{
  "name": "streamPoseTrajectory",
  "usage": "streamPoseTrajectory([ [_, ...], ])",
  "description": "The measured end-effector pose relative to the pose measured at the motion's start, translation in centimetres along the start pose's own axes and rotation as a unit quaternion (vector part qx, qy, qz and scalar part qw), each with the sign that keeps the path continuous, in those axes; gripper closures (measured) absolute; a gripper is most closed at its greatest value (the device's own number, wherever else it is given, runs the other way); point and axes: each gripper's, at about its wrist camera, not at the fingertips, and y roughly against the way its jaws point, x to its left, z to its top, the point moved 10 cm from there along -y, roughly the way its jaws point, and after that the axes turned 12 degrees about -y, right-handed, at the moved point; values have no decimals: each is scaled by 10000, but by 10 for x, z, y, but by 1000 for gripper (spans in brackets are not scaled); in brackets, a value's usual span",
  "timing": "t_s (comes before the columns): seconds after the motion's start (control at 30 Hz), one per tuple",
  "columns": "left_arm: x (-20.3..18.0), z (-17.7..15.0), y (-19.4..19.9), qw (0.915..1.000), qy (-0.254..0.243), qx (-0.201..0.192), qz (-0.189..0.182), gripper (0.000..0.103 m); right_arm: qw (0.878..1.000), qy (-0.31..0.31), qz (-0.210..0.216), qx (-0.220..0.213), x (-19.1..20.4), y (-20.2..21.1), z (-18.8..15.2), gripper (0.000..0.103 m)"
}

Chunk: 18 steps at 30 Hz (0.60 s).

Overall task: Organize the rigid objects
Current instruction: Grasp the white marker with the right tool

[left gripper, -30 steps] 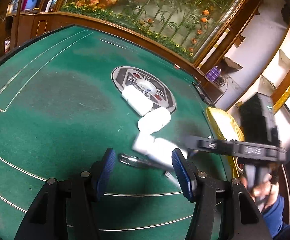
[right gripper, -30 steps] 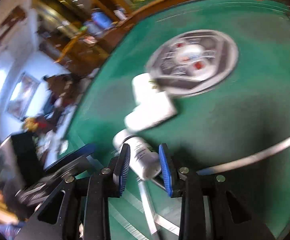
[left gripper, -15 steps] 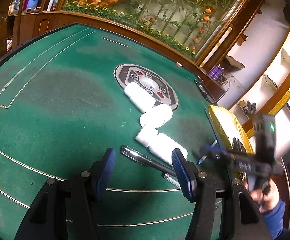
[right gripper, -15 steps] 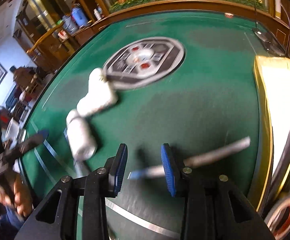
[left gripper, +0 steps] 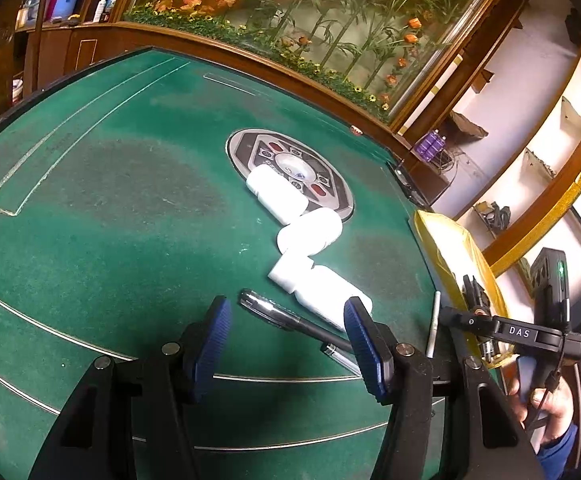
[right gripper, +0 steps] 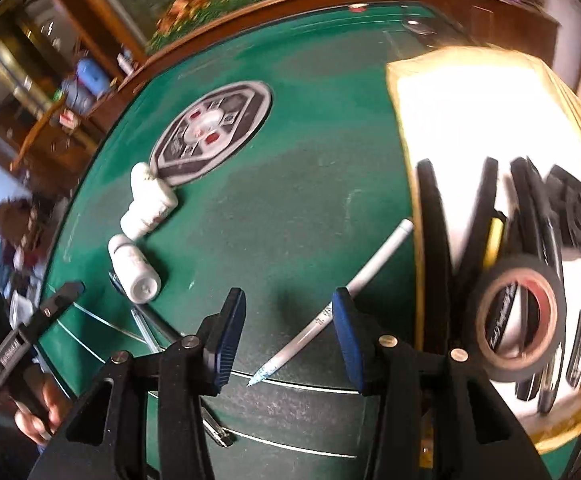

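Note:
Three white bottles point(left gripper: 310, 232) lie in a chain on the green felt table point(left gripper: 130, 200); the nearest bottle point(left gripper: 322, 292) lies beside a black pen point(left gripper: 282, 314). My left gripper point(left gripper: 286, 344) hovers open just short of that pen, nothing between its pads. My right gripper point(right gripper: 286, 332) points down over a white pen point(right gripper: 370, 268), which lies slanted on the felt and passes under the right finger. Its jaws are opening and the pads do not press the pen. The bottles point(right gripper: 142, 216) lie off to its left.
A yellow tray point(right gripper: 394, 92) at the table's right edge holds a black tape roll point(right gripper: 518, 320) and several dark pens. A round grey control panel point(left gripper: 290, 164) sits mid-table. A wooden rail borders the far side. A clear pen point(right gripper: 146, 328) lies near the front.
My right gripper let go of the nearest bottle, swung right to the white pen beside the tray, and its jaws widened. The left gripper stayed still.

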Motion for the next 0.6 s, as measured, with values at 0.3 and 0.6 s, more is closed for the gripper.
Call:
streamPoseTrajectory([
  [0.3, -6, 1, 3, 9998, -84, -56, -164, 41, 9987, 84, -500, -4, -5, -11, 3, 58],
  [0.6, -6, 2, 5, 9996, -50, -81, -268, 41, 9963, 195, -809, -226, -3, -4, 12, 58],
])
